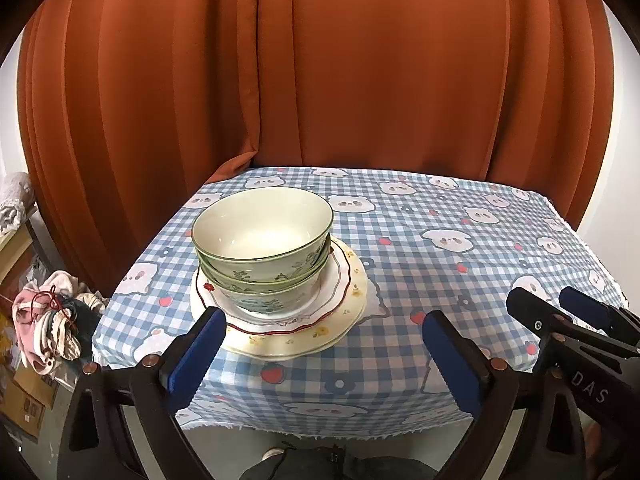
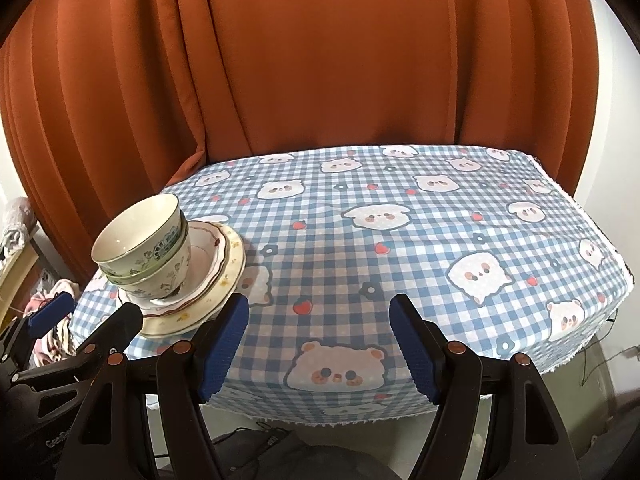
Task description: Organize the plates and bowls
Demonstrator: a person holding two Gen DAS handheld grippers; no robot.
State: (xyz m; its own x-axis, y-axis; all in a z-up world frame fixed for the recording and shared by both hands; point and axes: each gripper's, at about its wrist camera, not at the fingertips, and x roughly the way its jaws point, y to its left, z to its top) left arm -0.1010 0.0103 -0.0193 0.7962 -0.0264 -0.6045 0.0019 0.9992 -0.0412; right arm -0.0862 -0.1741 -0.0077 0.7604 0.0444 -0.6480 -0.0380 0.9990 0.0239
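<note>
Left wrist view is showing the left gripper (image 1: 320,344) with its two blue-padded fingers standing wide apart and holding nothing, above the near edge of a table covered with a blue-and-white checked cloth with bear prints (image 1: 440,248). On the left part of this cloth a stack is sitting: the top green-rimmed ceramic bowl (image 1: 262,224) is resting inside a second floral green bowl (image 1: 264,298), both are standing on a white plate with a wavy red rim (image 1: 340,292), and this plate is lying on a larger cream plate with small flowers (image 1: 296,344). The right gripper (image 1: 560,304) is appearing at the right side, also spread open and empty. A rust-orange curtain (image 1: 320,80) is hanging behind the table. Right wrist view is showing the right gripper (image 2: 319,344) with its fingers apart, gripping nothing, over bare cloth (image 2: 400,240). The bowl stack (image 2: 140,240) on the plates (image 2: 224,284) is standing at the left, near the table corner, and the left gripper (image 2: 88,312) is hovering just beside it, open.
</note>
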